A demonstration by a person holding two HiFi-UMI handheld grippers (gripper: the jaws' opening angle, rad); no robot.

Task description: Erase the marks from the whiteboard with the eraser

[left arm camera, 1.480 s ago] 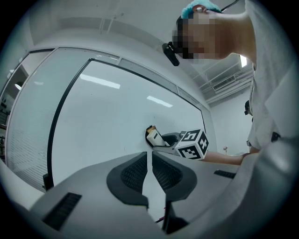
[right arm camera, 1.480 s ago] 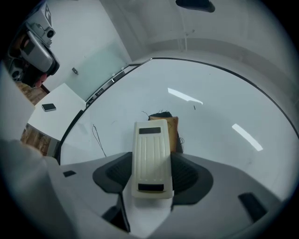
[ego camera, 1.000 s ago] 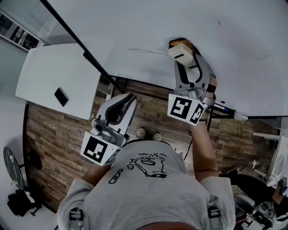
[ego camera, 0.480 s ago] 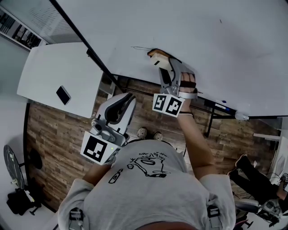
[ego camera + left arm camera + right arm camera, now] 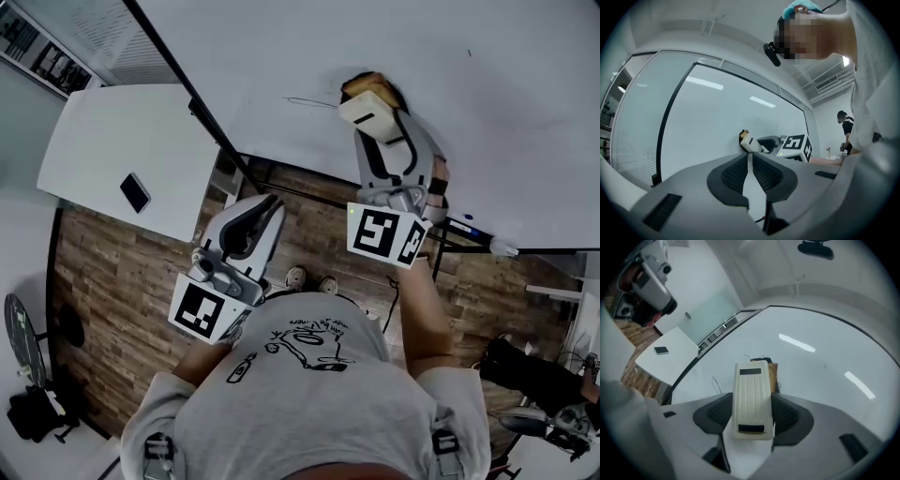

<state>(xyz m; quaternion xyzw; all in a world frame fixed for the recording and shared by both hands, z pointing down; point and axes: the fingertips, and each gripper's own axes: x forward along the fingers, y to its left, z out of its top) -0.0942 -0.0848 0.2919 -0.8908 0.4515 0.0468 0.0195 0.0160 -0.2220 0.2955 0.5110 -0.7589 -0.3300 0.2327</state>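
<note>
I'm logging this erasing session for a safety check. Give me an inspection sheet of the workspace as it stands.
Surface: whiteboard, mostly clean; a thin line shows left of the eraser in the head view.
Job's things: eraser, pressed to the board.
Clutter: phone on the white table.
Grippers: right claw shut on the eraser; left claw shut, empty, away from the board.
Cables: thin dark strand below the right forearm, possibly a cable.
Surroundings: wood-pattern floor; another person at far right.

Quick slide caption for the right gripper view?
Right gripper clamps the eraser against the whiteboard, a thin pen mark left of it.
</note>
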